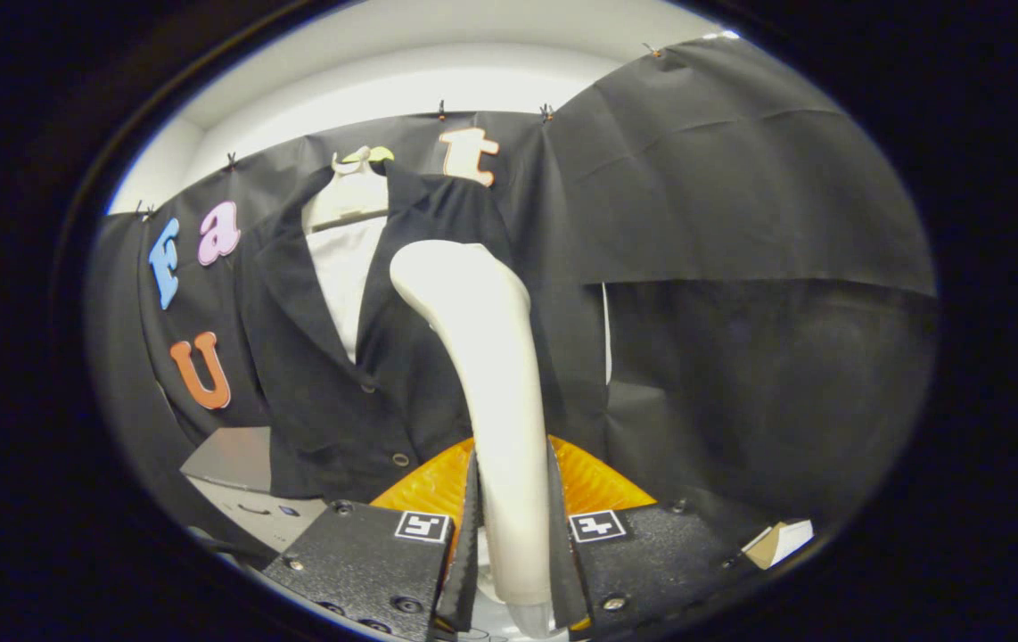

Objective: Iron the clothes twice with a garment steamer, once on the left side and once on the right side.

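Note:
A black buttoned jacket [340, 357] over a white shirt [344, 276] hangs on a pale hanger [353, 192] against the booth's wall. My gripper [513, 544] is shut on the handle of a white garment steamer [487, 357], both fingers pressing its sides. The steamer rises upright from between the fingers, and its rounded head sits in front of the jacket's right front panel, near chest height. Whether the head touches the cloth I cannot tell.
An orange ribbed part [429, 486] shows just behind the fingers at the steamer's base. A grey box [233, 459] sits low beside the jacket's hem. A small cardboard piece [776, 542] lies low to the right. Black cloth hangs beyond on the right.

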`<state>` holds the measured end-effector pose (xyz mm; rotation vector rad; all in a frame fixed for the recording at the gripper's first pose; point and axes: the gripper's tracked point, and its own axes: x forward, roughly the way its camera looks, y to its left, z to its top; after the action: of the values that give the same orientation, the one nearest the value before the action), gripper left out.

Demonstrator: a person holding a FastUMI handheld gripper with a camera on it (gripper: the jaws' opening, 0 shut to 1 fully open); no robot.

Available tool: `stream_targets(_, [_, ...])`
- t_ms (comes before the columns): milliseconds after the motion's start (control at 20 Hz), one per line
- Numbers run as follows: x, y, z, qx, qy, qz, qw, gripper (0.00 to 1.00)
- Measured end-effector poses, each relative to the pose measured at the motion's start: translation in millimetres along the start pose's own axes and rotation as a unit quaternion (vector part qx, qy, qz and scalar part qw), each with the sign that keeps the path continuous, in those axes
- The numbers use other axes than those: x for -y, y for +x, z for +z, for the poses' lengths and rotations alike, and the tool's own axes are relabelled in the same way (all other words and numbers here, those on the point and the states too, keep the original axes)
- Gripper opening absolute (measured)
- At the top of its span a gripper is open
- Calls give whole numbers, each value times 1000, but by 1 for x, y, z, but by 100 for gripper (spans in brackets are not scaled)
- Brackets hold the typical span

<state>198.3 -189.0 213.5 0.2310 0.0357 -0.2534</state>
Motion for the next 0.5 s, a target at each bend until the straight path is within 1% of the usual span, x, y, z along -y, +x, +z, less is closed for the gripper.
stream_targets(150, [-15,19,31,14,-5,14,1000,36])
stream_targets(300, [-30,39,51,23,-17,22,999,36])
stream_targets(500, [-54,63,52,18,-31,24,999,36])
